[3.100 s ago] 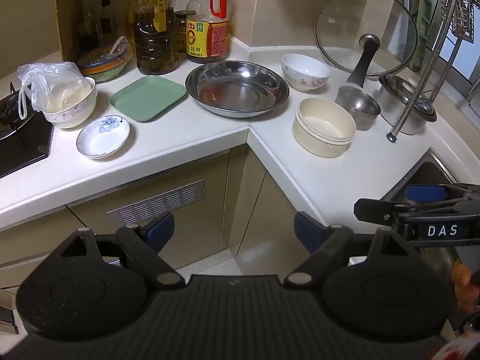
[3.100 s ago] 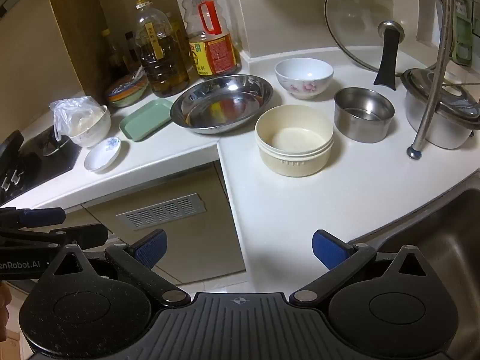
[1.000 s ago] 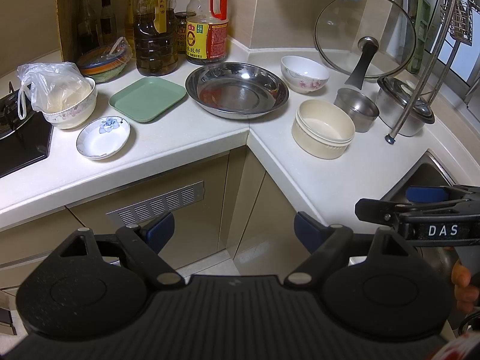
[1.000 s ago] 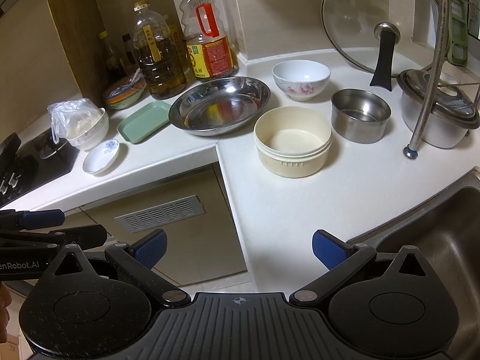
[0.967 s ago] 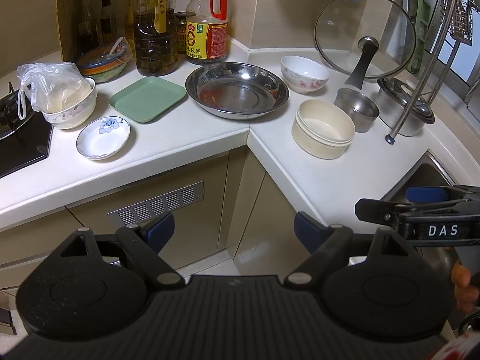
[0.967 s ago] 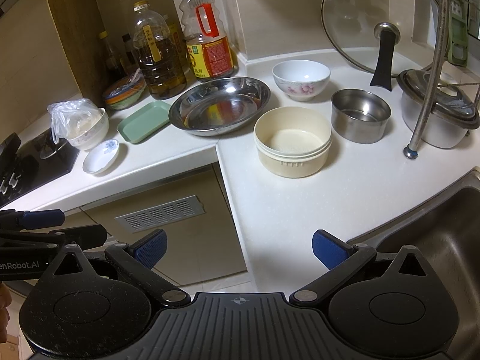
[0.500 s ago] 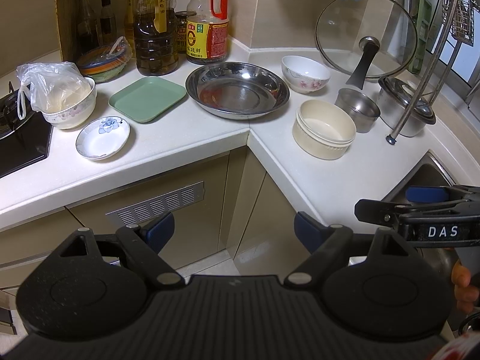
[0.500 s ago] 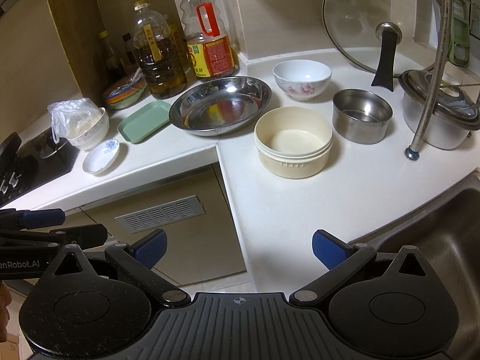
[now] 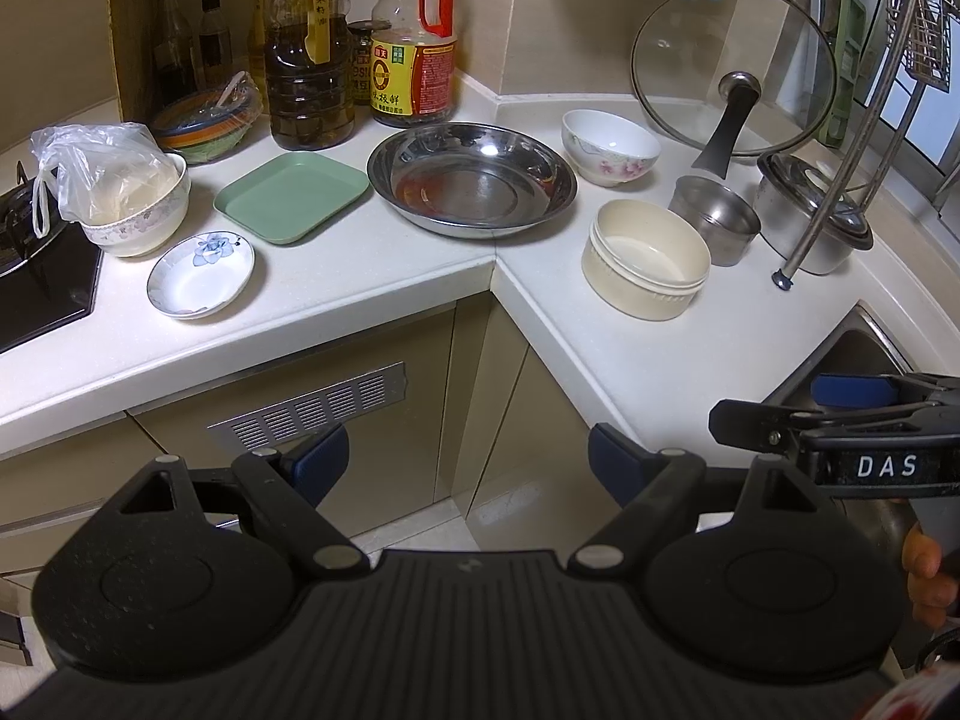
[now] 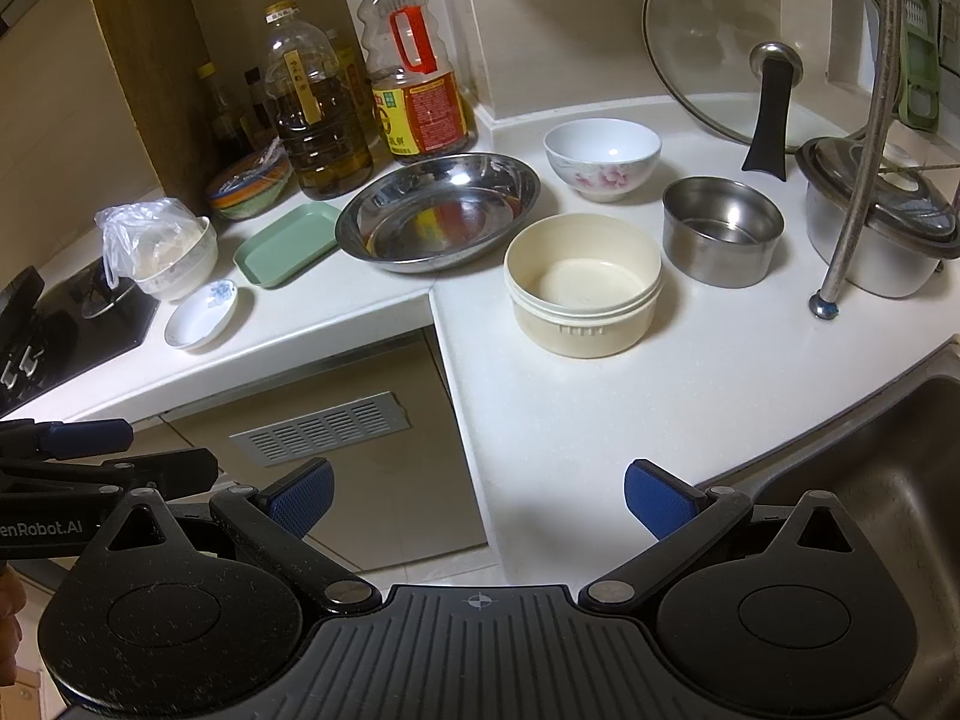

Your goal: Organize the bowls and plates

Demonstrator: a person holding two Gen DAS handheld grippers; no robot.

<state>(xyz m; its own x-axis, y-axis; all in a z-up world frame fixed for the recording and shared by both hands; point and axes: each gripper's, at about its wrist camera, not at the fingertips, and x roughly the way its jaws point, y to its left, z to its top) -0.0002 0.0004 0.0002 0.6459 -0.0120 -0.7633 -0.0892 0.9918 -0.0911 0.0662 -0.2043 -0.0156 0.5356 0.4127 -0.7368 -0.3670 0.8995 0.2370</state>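
Observation:
On the white corner counter sit a wide steel basin (image 9: 473, 180) (image 10: 438, 211), a cream round bowl (image 9: 647, 258) (image 10: 583, 283), a white floral bowl (image 9: 609, 147) (image 10: 602, 158), a small steel bowl (image 9: 713, 219) (image 10: 722, 229), a green square plate (image 9: 291, 197) (image 10: 289, 245) and a small white saucer (image 9: 200, 275) (image 10: 201, 313). My left gripper (image 9: 465, 459) hangs open in front of the cabinet, below the counter edge, holding nothing. My right gripper (image 10: 477, 498) is open and empty over the counter's front edge, well short of the cream bowl.
A bagged bowl (image 9: 129, 204) stands by the black stove (image 9: 36, 282) at left. Oil bottles (image 9: 309, 54) and a wrapped striped bowl (image 9: 207, 126) line the back wall. A glass lid (image 9: 732, 69), a lidded pot (image 9: 813, 216), a rack leg (image 10: 855, 180) and the sink (image 10: 870, 468) are at right.
Both grippers have drifted only slightly; the dishes stand where they were and both grippers stay open.

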